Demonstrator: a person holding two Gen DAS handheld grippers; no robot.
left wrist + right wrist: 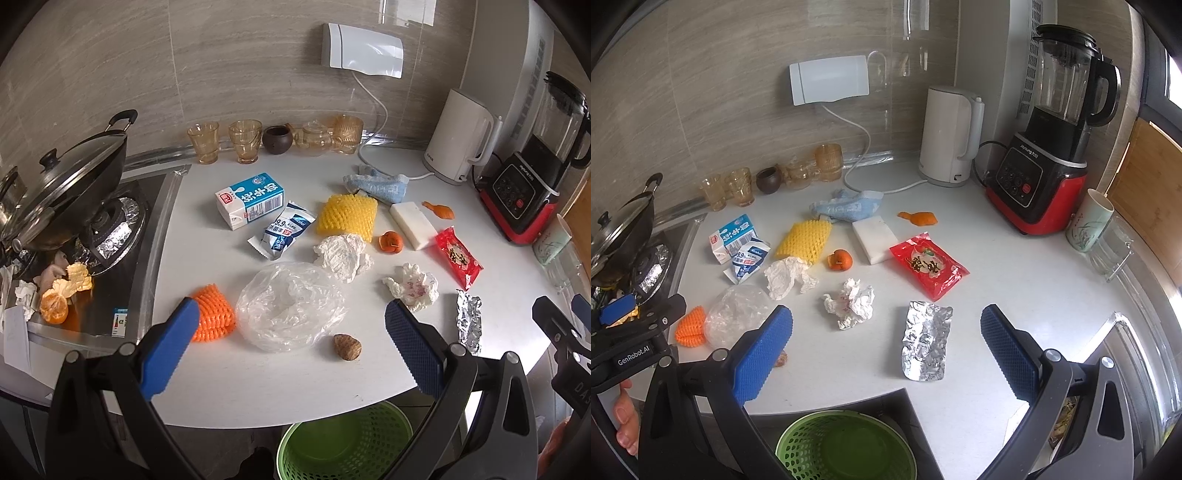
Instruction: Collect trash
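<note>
Left gripper spread wide and holding nothing, poised above the counter edge over the clear plastic bag. Right gripper likewise wide and unloaded, above the crumpled foil. Scattered across the counter: milk carton, wipes packet, yellow foam net, orange foam net, 2 crumpled tissues, red snack wrapper, tangerine peel. Green mesh bin below the counter edge, between both grippers.
</note>
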